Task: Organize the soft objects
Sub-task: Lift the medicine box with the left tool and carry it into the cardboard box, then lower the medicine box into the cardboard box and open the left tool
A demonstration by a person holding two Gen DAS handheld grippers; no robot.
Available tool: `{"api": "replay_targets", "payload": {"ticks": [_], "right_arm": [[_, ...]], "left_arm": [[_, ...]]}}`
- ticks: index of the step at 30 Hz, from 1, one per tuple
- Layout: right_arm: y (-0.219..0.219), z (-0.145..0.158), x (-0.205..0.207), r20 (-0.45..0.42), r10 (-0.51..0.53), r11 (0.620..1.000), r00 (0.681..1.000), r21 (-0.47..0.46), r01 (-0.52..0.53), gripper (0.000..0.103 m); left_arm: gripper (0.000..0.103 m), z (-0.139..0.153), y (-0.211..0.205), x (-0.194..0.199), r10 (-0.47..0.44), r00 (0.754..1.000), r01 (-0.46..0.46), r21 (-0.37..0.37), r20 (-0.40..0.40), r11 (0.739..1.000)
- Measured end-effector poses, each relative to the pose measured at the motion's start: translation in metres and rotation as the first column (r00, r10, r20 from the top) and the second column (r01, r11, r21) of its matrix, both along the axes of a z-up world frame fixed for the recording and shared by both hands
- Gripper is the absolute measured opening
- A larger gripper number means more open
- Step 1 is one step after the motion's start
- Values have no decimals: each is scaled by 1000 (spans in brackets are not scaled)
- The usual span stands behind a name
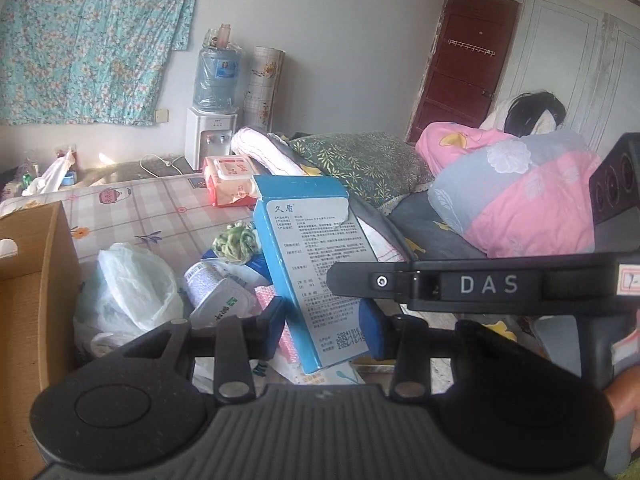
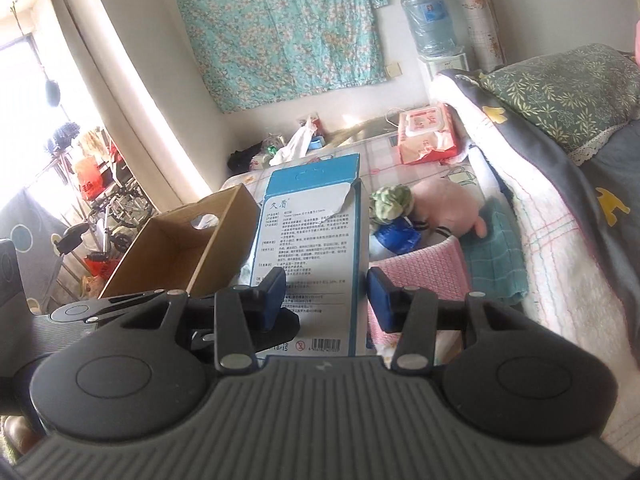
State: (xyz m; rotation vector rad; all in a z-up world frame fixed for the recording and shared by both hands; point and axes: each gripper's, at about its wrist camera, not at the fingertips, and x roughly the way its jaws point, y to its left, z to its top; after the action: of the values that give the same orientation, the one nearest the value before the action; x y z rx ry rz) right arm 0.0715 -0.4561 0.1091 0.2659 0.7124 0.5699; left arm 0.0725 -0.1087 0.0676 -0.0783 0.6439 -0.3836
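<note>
A blue box (image 1: 316, 264) is grasped between the fingers of both the left gripper (image 1: 324, 328) and right gripper (image 2: 326, 300), above the bed (image 1: 168, 208).

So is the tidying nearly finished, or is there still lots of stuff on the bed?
Not nearly. The cardboard box looks empty as far as the view shows. In hand: both grippers, left gripper and right gripper, hold the blue box. Still lying out: pink plush toy, green plush, white plastic bag.
</note>
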Motion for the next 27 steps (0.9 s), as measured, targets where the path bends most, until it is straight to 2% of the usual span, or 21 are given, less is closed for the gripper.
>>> {"api": "replay_targets", "payload": {"ticks": [3, 6, 9, 12, 16, 19, 21, 24, 27], "right_arm": [[44, 7, 10, 3, 99, 994, 995, 40, -99, 44], [102, 12, 22, -5, 203, 976, 979, 75, -203, 44], [157, 10, 38, -55, 290, 953, 956, 112, -282, 44], [211, 3, 56, -121, 345, 935, 931, 132, -330, 44], [268, -5, 82, -175, 362, 930, 916, 131, -343, 44], [291, -12, 100, -186, 348, 936, 919, 121, -330, 46], [307, -21, 120, -194, 319, 947, 928, 96, -306, 46], [314, -36, 143, -209, 284, 958, 936, 91, -270, 46], [304, -47, 154, -209, 270, 962, 940, 104, -253, 45]], "left_arm": [[41, 13, 43, -4, 104, 995, -104, 31, 8, 994], [41, 20, 87, -2, 203, 979, -202, 54, -9, 978], [41, 21, 132, 7, 289, 956, -285, 82, -48, 955], [41, 18, 170, 26, 340, 935, -330, 110, -99, 938], [41, 7, 223, 59, 381, 906, -364, 120, -185, 924], [41, -4, 252, 90, 379, 895, -364, 108, -236, 925], [41, -14, 265, 112, 353, 894, -342, 88, -276, 936], [41, -44, 284, 146, 333, 865, -336, 58, -377, 940], [41, -74, 293, 169, 362, 826, -354, 101, -433, 930]]}}
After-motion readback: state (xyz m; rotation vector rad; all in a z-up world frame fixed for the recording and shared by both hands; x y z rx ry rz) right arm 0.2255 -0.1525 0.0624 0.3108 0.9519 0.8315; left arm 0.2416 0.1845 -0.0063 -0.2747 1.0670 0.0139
